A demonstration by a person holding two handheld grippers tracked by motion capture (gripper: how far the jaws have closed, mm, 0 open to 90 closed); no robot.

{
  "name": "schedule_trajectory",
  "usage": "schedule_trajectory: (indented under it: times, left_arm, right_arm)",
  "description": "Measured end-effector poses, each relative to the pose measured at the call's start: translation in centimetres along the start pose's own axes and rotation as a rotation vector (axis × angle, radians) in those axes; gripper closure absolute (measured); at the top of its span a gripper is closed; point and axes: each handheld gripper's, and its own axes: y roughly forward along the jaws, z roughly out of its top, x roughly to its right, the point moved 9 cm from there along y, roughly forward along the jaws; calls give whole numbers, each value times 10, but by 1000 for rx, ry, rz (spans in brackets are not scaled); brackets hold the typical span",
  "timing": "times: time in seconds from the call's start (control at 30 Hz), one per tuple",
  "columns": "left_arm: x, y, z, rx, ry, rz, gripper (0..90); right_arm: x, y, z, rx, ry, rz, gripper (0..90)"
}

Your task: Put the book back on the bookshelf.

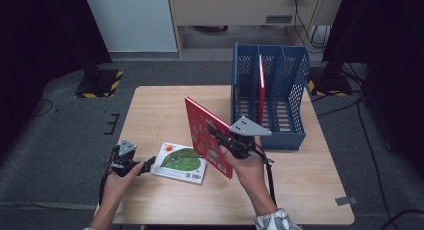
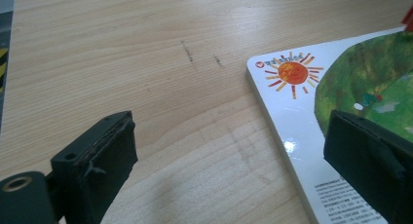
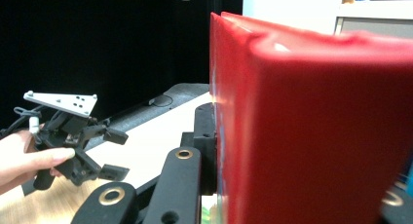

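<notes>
Evidently the right gripper (image 1: 218, 136) was clamped on a red book (image 1: 207, 136) bound for the blue rack (image 1: 295, 135), needing an upright slotting, while the left gripper (image 1: 148, 165) stood open beside the green book (image 1: 180, 162), holding nothing.

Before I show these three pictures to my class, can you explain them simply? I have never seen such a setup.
A person holds a hand tool with two black jaws in each hand. One camera looks down on the wooden table; two more ride on the tools. The right gripper is shut on a red book, lifted and tilted near the blue file rack, where another red book already stands. The left gripper is open beside a book with a sun and green leaf lying flat; its camera shows that cover close up.
</notes>
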Motion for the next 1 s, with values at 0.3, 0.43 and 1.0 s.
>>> schedule_trajectory:
  times: [0.3, 0.43, 1.0]
  left_arm:
    - [-4, 1, -3, -8, -10, 10, 43]
    - [-5, 2, -4, -17, -13, 10, 43]
    - [-6, 2, -4, -17, -15, 20, 43]
  right_arm:
    - [7, -23, -6, 7, 20, -7, 797]
    - [8, -32, -8, 10, 27, -8, 797]
    - [21, -76, -17, 16, 38, -47, 797]
